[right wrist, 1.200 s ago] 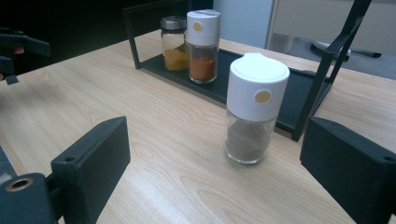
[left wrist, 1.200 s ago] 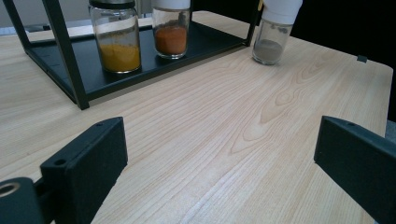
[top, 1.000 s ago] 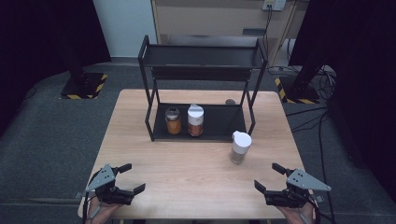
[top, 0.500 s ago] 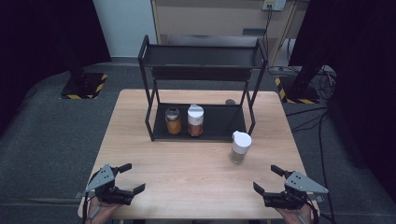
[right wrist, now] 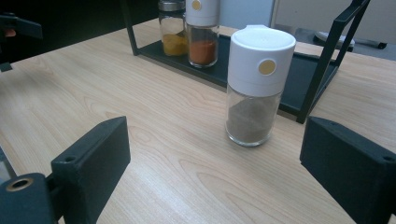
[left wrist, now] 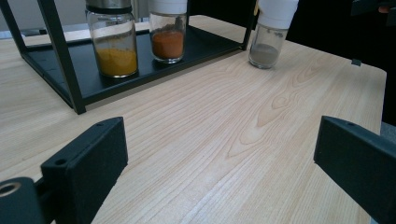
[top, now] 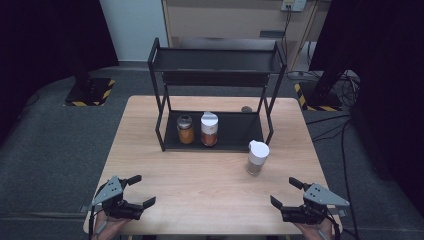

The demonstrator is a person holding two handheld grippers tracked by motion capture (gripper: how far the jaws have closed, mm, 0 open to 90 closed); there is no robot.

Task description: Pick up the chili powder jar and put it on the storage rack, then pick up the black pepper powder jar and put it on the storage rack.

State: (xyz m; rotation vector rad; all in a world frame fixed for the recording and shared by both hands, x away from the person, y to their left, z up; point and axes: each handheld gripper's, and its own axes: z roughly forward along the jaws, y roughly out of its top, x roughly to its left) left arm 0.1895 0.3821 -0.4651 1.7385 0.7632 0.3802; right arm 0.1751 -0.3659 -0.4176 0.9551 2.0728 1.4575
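I have both jaws spread wide — left hand-held gripper (top: 135,191) and right hand-held gripper (top: 286,192) empty, low over the surface (top: 200,180). The grey spice jar (top: 257,157) stands upright just beside the rack (top: 220,75) — nearest my right.

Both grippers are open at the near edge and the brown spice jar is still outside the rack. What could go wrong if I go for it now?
1. The brown spice jar is tall and narrow; a nudge from the right gripper before it closes could tip it.
2. It stands close to the rack post, so one side of the open gripper may catch the frame.
3. Shelving it risks bumping the red spice jar.
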